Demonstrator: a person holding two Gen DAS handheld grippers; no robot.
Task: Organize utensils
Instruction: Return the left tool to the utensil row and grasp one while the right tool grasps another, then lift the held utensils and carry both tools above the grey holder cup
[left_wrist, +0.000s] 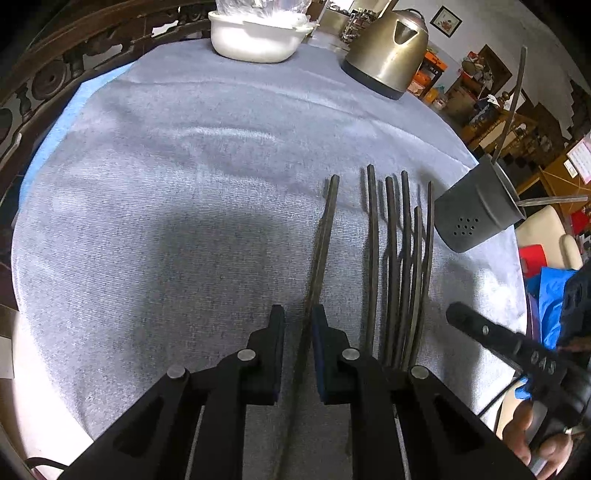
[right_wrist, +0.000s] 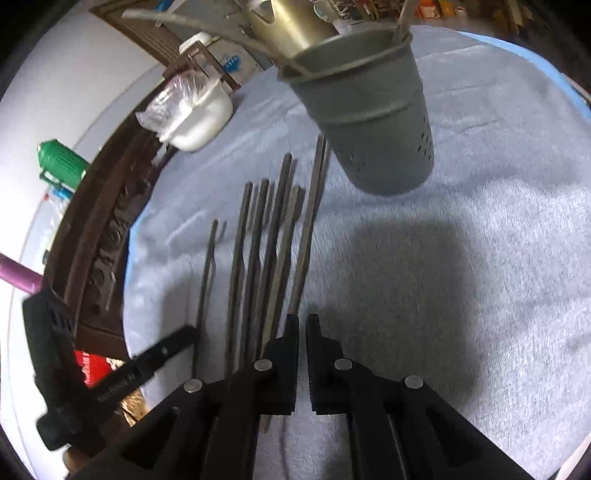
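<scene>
Several dark chopsticks (left_wrist: 399, 266) lie side by side on the blue-grey cloth (left_wrist: 166, 184). Left of them a separate pair of chopsticks (left_wrist: 325, 236) runs between the jaws of my left gripper (left_wrist: 298, 321), which is nearly closed and pinching it. A grey perforated utensil cup (left_wrist: 476, 210) stands to their right with two sticks (left_wrist: 513, 103) in it. My right gripper (left_wrist: 452, 312) hovers low on the right. In the right wrist view my right gripper (right_wrist: 302, 321) is shut with nothing in it, at the near ends of the chopsticks (right_wrist: 266, 251), below the cup (right_wrist: 373, 122).
A steel kettle (left_wrist: 388, 48) and a white dish with a plastic bag (left_wrist: 255, 37) stand at the far edge. A carved wooden rail (left_wrist: 48, 74) curves round the left side. A green bottle (right_wrist: 62, 162) sits beyond the rail. A hand (left_wrist: 535, 435) holds the right gripper.
</scene>
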